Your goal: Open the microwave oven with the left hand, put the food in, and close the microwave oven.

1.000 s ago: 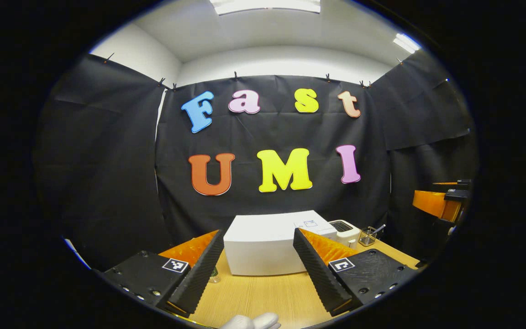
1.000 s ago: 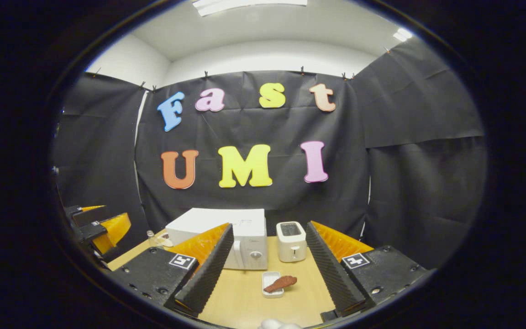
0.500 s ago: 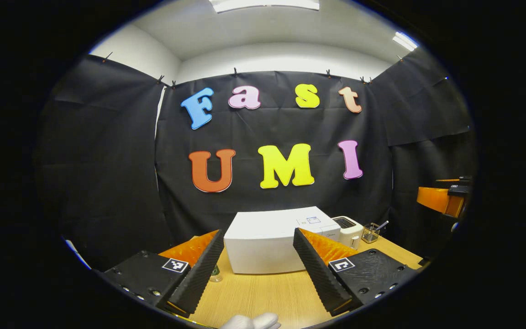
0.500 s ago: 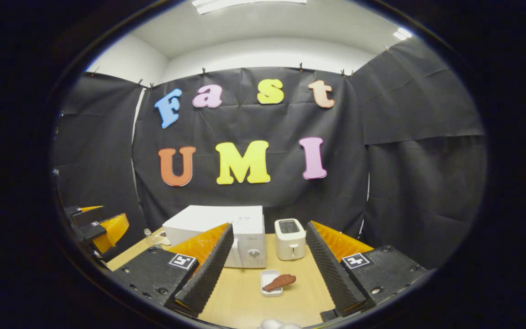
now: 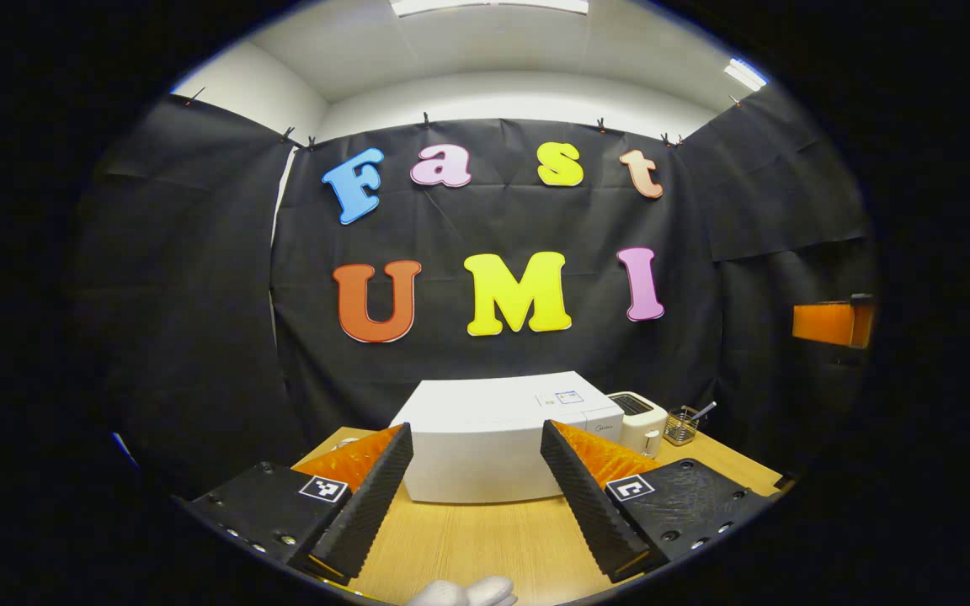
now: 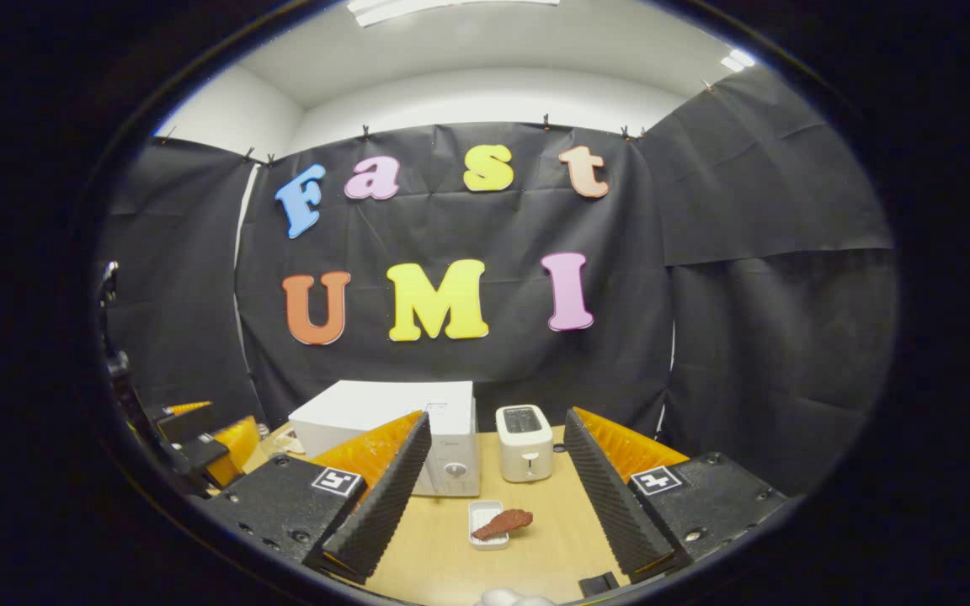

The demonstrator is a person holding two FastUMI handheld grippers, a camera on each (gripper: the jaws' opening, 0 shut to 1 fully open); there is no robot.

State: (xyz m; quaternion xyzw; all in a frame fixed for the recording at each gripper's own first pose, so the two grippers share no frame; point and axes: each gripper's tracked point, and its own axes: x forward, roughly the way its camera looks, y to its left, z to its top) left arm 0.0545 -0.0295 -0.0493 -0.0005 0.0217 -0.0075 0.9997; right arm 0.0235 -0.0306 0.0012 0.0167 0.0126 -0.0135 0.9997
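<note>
The wooden table takes up the bottom of both views, and nearly everything that matters is parked toward its far edge. Biggest thing on it is the white microwave, door closed, so step one isn't done yet. In the left gripper view it's seen dead ahead between the fingers, long side laid across the view, with the control panel end off to the right. Just beside that end a white toaster is stood, and a little wire basket with a utensil in it can be made out past that.

The left gripper is held spread wide with nothing between its fingers, and it's apart from the microwave, not touching. The right gripper is likewise spread and empty.

The food, a brownish piece, is laid across a small white dish out in the open in front of the microwave and toaster, right between the right gripper's fingers in the right gripper view.

So the split looks obvious: the door is best reached straight ahead by the left gripper, while the food is lined up for the right one. Which edge of the door carries the hinge can't be told from here, tbh.
</note>
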